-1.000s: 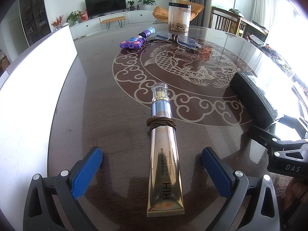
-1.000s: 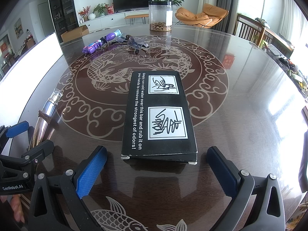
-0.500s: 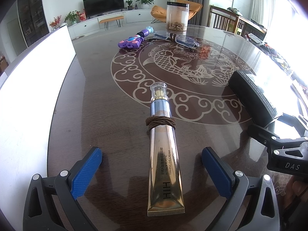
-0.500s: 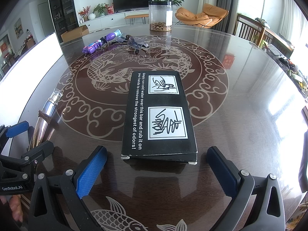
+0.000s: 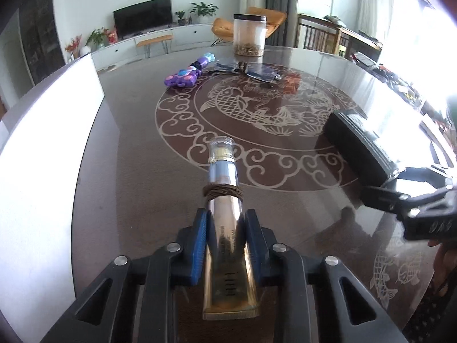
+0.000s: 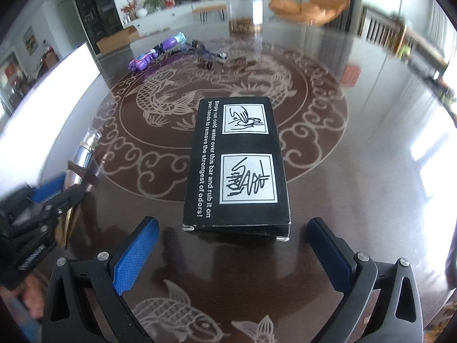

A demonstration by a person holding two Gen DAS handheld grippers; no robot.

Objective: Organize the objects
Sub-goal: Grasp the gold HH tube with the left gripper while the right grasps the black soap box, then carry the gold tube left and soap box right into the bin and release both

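Gold-and-silver cream tube is the landmark; everything else is placed w/ respect to it. It lies lengthwise on the dark round table, clear cap pointing away from the left wrist cam, crimped flat end nearest it. Brown hair tie wraps around tube, just past the pads. Left gripper has its jaws clamped on the tube's lower body, blue pads pressing both sides. Can't tell if tube is lifted or touching the tabletop.

Far beyond the cap, slightly left: purple toy, then folded glasses just right of it, and a clear jar w/ dark lid behind those, all well apart from the tube.

Right of the tube, across the fish-pattern inlay: black box w/ white instruction text and two drawings, lying flat, well apart from tube. Right gripper sits at the box's near short end, jaws wide apart, blue pads either side, not touching it. In the right wrist view the tube shows at the far left, w/ the left gripper on it; that edge is blurred.
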